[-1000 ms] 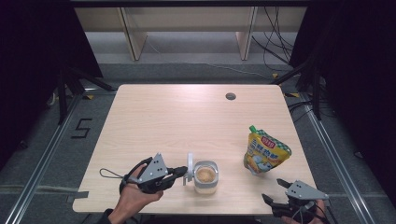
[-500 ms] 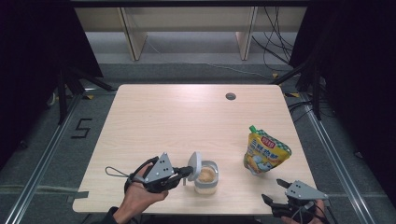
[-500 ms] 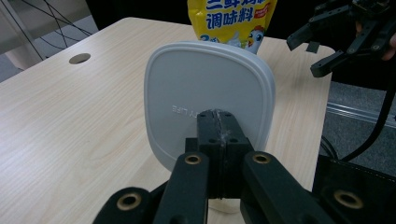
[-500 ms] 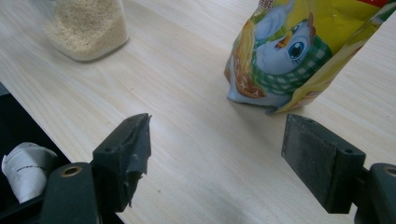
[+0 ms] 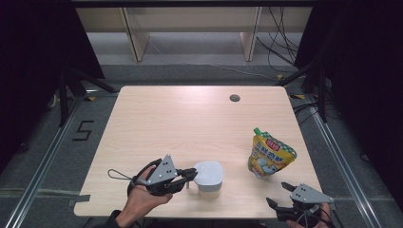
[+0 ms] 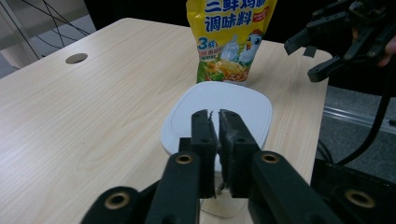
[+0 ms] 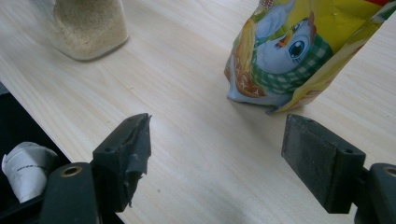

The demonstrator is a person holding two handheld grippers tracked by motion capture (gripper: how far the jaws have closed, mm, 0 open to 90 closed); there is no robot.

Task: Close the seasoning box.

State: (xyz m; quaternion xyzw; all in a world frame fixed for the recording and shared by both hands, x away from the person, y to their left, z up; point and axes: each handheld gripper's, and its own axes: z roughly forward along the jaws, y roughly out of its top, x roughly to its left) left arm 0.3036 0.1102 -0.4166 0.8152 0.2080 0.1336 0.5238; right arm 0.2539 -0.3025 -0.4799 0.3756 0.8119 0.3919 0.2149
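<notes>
The left hand-held gripper (image 6: pixel 214 126), jaws just parting slightly and gripping nothing, sits at the jar's white lid (image 5: pixel 209 173) near the bench's (image 5: pixel 190 114) front edge; the right hand-held gripper (image 7: pixel 217 161) gapes wide, empty.

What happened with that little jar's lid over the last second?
The left gripper swung the white lid down from upright onto the jar, which is now covered. Its jaws have just been opening slightly, a narrow gap between them at the lid's edge. The yellow pouch and the open right gripper stayed where they were.
</notes>
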